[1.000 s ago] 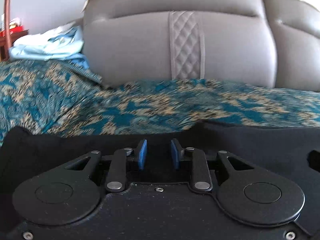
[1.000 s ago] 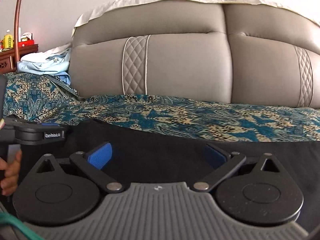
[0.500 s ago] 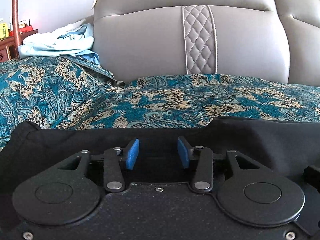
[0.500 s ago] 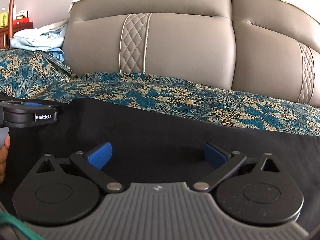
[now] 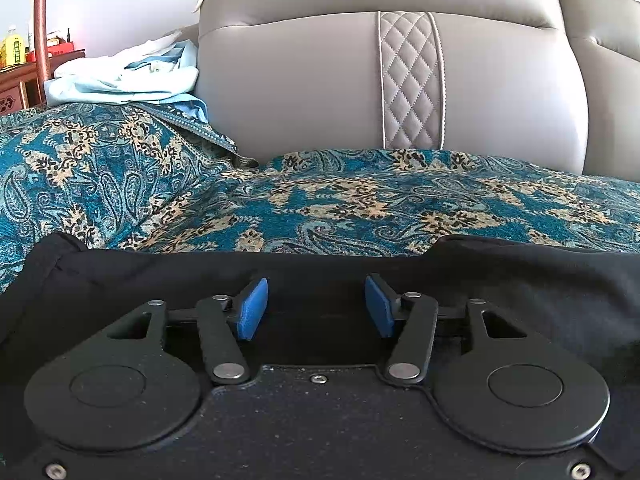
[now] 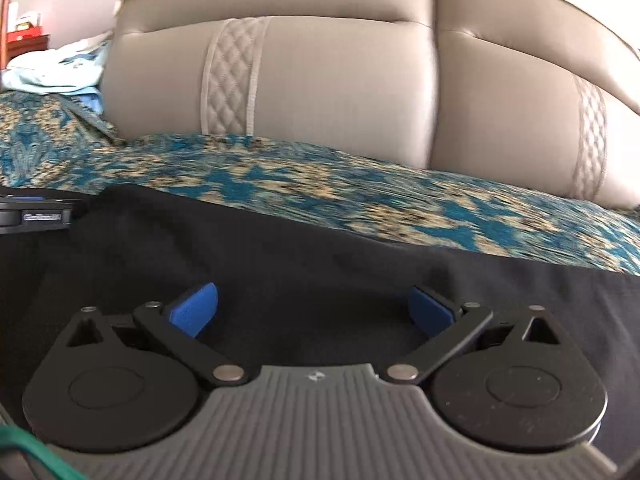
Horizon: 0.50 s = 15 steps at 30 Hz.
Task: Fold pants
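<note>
Both grippers hover low over black pants (image 5: 500, 276) spread on a bed, neither one holding cloth. The left gripper (image 5: 316, 306) has its blue pads (image 5: 252, 308) parted by a moderate gap, with only dark fabric showing between and beyond them. The right gripper (image 6: 314, 310) is spread wider still, its jaws released and empty above the same garment. At the left edge of the right wrist view, part of the left gripper's body sits just above the cloth.

The pants (image 6: 320, 248) lie fairly flat across the near part of the bed, their far edge running as a long, nearly straight line with a raised lump toward the right in the left wrist view and a rounded corner at the far left. How many layers lie there cannot be told from these low angles, so it is unclear whether a fold has already been made. Judged from the open jaws, the work sits between grasps, with folds likely still to come.

Beyond the pants stretches a teal paisley bedspread (image 5: 360, 204). Farther back rises a padded grey headboard (image 5: 304, 80) with a quilted strip. A pile of pale blue clothes (image 5: 128, 80) rests at the far left corner, beside a wooden stand (image 5: 40, 20).
</note>
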Motion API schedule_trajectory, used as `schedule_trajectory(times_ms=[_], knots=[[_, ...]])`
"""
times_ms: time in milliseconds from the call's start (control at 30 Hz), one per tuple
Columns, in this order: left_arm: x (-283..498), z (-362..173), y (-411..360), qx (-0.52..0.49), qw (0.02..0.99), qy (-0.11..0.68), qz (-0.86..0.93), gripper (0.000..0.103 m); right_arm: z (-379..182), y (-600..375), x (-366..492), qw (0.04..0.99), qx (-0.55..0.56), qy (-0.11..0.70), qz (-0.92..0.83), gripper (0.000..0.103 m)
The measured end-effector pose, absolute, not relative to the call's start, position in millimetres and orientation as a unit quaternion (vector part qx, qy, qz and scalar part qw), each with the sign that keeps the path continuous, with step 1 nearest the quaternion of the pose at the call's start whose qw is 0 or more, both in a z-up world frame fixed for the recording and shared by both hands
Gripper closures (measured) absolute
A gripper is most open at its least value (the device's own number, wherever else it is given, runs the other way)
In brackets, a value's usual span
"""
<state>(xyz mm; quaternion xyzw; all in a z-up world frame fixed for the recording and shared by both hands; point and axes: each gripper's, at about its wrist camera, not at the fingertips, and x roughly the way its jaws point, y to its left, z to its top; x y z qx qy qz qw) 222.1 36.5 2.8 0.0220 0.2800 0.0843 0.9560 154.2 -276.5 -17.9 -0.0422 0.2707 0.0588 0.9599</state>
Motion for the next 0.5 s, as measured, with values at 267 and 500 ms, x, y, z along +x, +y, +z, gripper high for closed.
schedule_trajectory(times_ms=[267, 500], knots=[[222.0, 2.5, 37.8, 0.018, 0.956, 0.280, 0.084, 0.049, -18.2, -348.1, 142.7, 0.961, -0.020, 0.276, 0.004, 0.000], [221.9, 2.4, 38.5, 0.015, 0.956, 0.280, 0.083, 0.048, -21.0, -432.9, 122.7, 0.956, 0.043, 0.274, -0.093, 0.000]])
